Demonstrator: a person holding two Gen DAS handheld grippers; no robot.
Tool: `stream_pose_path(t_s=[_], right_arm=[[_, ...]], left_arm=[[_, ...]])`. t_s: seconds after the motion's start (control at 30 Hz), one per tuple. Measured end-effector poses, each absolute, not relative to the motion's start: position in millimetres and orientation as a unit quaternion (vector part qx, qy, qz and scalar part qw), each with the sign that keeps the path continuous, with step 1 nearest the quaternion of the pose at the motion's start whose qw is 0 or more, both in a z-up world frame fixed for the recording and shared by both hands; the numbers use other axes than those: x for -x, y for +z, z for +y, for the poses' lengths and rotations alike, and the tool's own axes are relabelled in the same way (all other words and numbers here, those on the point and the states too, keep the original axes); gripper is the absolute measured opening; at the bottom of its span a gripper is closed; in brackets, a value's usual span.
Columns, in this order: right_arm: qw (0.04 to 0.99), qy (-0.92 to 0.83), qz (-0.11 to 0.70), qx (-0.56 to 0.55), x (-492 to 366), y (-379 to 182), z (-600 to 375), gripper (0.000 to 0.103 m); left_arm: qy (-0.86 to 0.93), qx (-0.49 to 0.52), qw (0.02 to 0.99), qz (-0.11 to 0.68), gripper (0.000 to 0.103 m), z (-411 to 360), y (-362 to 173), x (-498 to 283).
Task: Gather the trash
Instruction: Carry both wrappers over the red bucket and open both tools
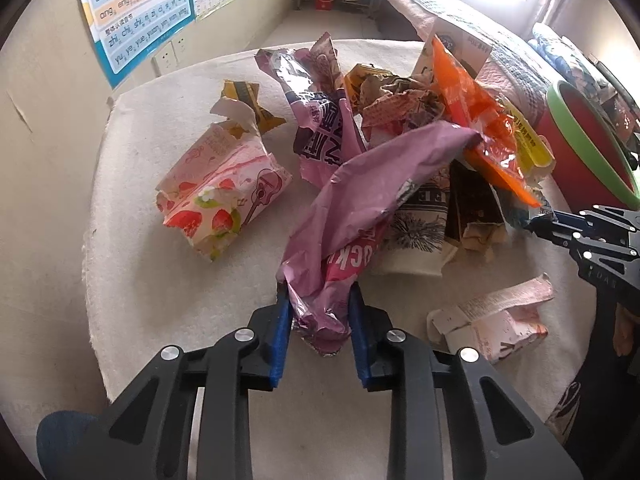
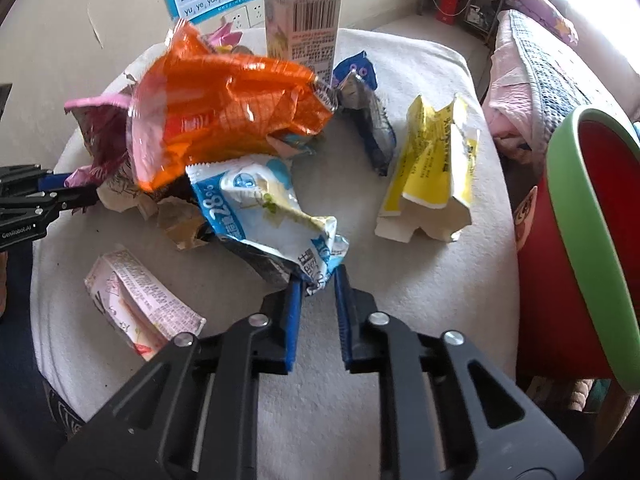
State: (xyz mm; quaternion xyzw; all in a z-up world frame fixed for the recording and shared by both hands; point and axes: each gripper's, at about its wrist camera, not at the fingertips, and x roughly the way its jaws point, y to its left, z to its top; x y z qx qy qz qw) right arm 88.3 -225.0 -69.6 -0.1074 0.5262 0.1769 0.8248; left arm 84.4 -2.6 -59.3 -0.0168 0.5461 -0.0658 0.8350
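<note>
Presently, on the counter (image 1: pixel 132 280), a round top under a pale cloth, a heap of trash:

- Left hand-held gripper (image 1: pixel 320 312): blue pads clamped on the crumpled lower end of a purple wrapper (image 1: pixel 372 184), which rises from the pads toward the heap.
- Right hand-held gripper (image 2: pixel 318 292): pads pinched on the corner of a blue-and-white packet (image 2: pixel 260 208); the packet lies at the near edge of the heap. In the left wrist view this gripper comes in from the right edge.
- Orange wrapper (image 2: pixel 224 112): topmost, glossy, leaning over the blue-and-white packet.
- Yellow packet (image 2: pixel 428 176): torn open, standing apart to the right of the heap.
- Dark blue wrapper (image 2: pixel 368 120): between the orange wrapper and the yellow packet.
- Carton (image 2: pixel 304 24): upright at the far side, barcode facing the right wrist camera.
- Strawberry carton (image 1: pixel 224 196): flattened, pink with a guitar print, lying apart on the left.
- Pink carton (image 1: pixel 492 320): crushed, near the front edge, between the two grippers.
- Paper cup (image 1: pixel 416 232): printed, on its side under the purple wrapper.
- Brown scraps (image 1: pixel 396 108): crumpled in the middle of the heap.
- Bin (image 2: pixel 580 240): red with a green rim, just beside the counter on the right.
- Wall chart (image 1: pixel 136 12): lettering, on the wall behind.
</note>
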Motion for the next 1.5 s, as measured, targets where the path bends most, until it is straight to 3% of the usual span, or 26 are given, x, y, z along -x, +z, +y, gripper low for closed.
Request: stream_pose_path(t_s=[0.67, 1.1, 1.5], right_arm=[[0.873, 0.16, 0.459, 0.04, -54, 33, -269, 0.015], [0.914, 0.055, 0.402, 0.012, -68, 87, -369, 0.015], [0.917, -0.024, 0.396, -0.036, -74, 83, -467, 0.015]], left_arm=[[-0.061, 0.061, 0.87, 0.485, 0.023, -6, 20, -55], [-0.16, 0.019, 0.883, 0.441, 0.024, -123, 72, -104], [-0.265, 0.021, 0.855, 0.446, 0.024, -260, 89, -142]])
